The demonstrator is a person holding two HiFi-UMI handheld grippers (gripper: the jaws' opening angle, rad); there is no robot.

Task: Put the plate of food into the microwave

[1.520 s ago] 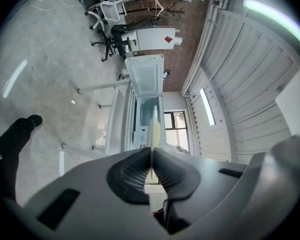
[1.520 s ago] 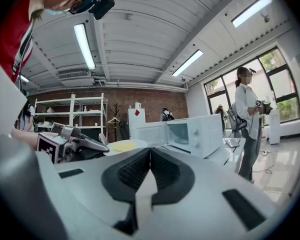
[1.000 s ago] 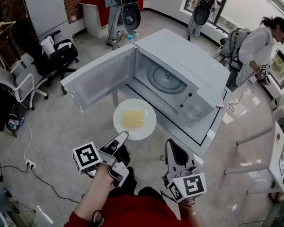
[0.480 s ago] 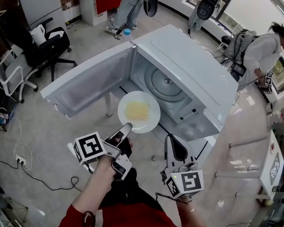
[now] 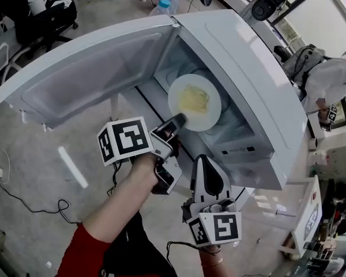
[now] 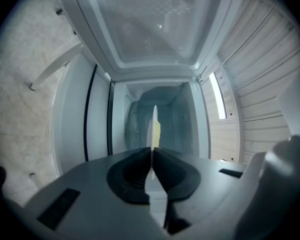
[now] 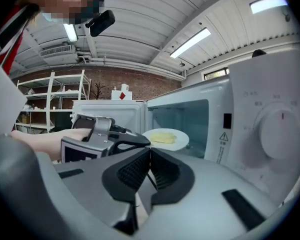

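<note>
A white plate with pale yellow food sits level at the mouth of the white microwave, partly inside the cavity. My left gripper is shut on the plate's near rim. In the left gripper view the plate shows edge-on between the pads, with the cavity straight ahead. My right gripper hangs below and in front of the control panel, shut with nothing in it. Its own view shows the plate and the left gripper ahead of the right gripper.
The microwave door stands swung wide to the left. The control panel with a dial is right of the opening. A water bottle stands behind the microwave. A person stands at the far right. Cables lie on the floor.
My left gripper has carried the plate forward from in front of the microwave to its opening. The right gripper has followed, nearer the control panel. The view has closed in on the microwave.
</note>
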